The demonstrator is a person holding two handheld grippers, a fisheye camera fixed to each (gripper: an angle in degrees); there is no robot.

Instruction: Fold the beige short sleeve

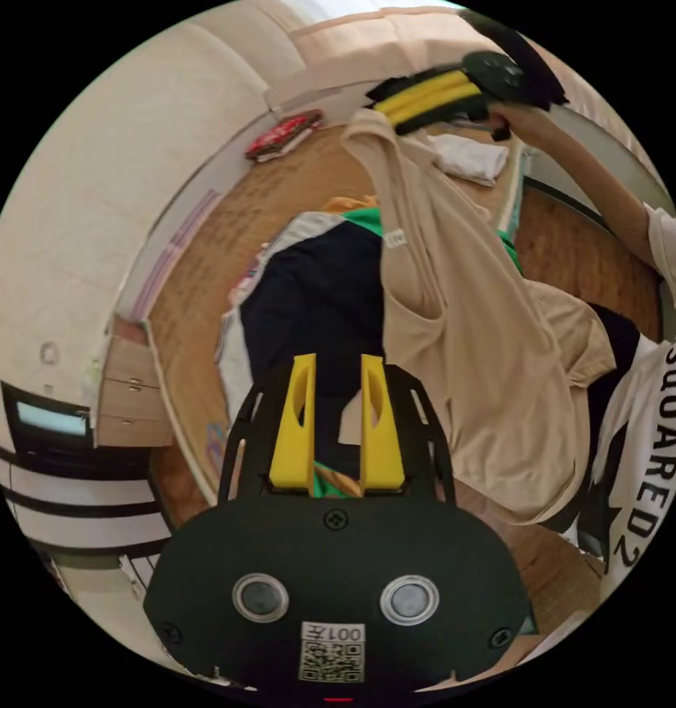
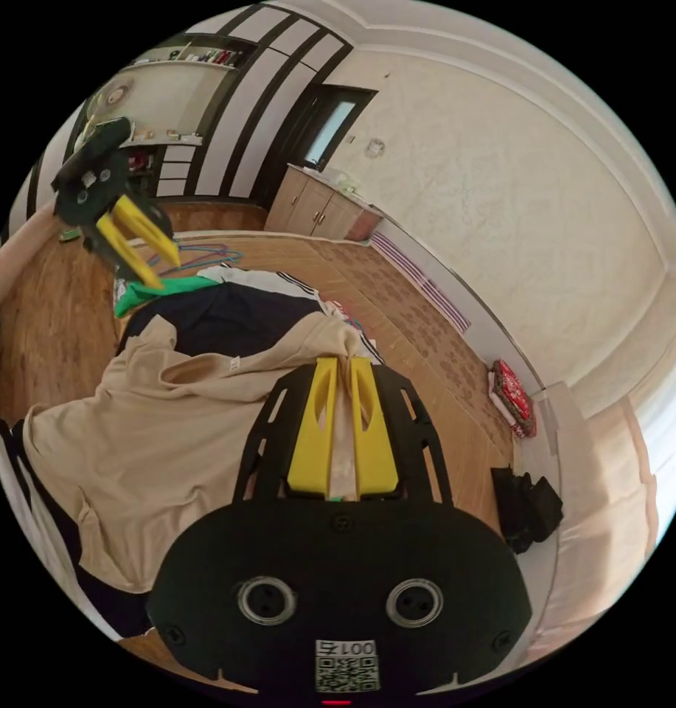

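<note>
The beige short sleeve shirt hangs from one shoulder, its lower part resting on a pile of clothes. My right gripper is shut on that shoulder of the beige shirt; it also shows at the top of the left gripper view as the right gripper, held up by a person's arm. My left gripper hovers open above a navy garment, holding nothing. In the right gripper view the left gripper is at the upper left, jaws spread, clear of the shirt.
Under the shirt lie the navy garment and a green one. A folded white cloth and a red packet sit on the brown patterned mat. Coloured hangers, a wooden cabinet and black items ring the area.
</note>
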